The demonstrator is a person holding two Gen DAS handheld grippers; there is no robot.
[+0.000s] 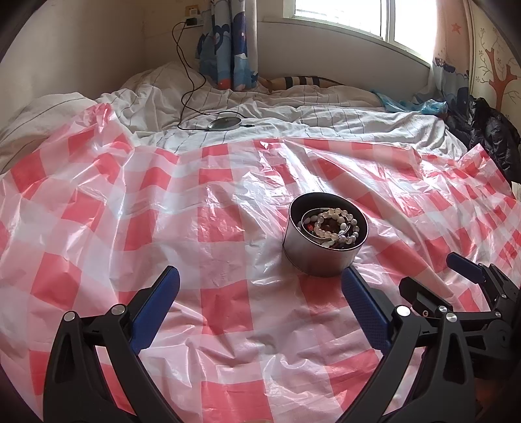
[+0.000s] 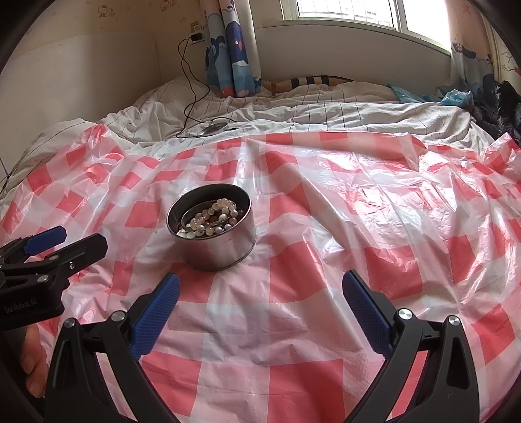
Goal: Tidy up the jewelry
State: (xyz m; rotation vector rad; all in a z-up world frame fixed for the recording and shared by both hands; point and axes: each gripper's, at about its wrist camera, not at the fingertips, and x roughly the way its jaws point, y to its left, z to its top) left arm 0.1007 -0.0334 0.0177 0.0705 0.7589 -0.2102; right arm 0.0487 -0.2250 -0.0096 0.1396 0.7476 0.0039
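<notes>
sitting on a red-and-white checked plastic sheet [image 1: 228,182] spread over a bed [image 1: 325,120], a round metal tin [image 1: 320,257] holds the jewelry: a string of pale beads [image 1: 342,224] coiled on top, a metal bangle [image 1: 311,216] leaning inside the rim, and some darker pieces underneath that are too tangled to tell apart. in the left wrist view the tin is right of centre, just past the tip of that gripper's right-hand finger; in the right wrist view the tin [image 2: 215,250] is left of centre, just beyond the left-hand finger, with the beads [image 2: 211,214] plain to see inside.

the left gripper [image 1: 260,283] hangs low over the sheet with its blue-padded fingers [image 1: 156,306] spread wide and nothing between them. the right gripper [image 2: 260,286] is likewise spread wide with nothing in it, its fingers [image 2: 368,312] above bare sheet. each gripper shows at the edge of the other's view: the right one at the lower right of the left view, the left one at the lower left of the right view, with part of a hand [image 2: 32,364] below it.

at the top of both views lie a rumpled white striped duvet [image 1: 358,123], a black cable [image 1: 185,81] running down from a wall plug to a small round disc [image 1: 224,123], a blue patterned curtain [image 1: 228,48] and a bright window [image 1: 345,13].
</notes>
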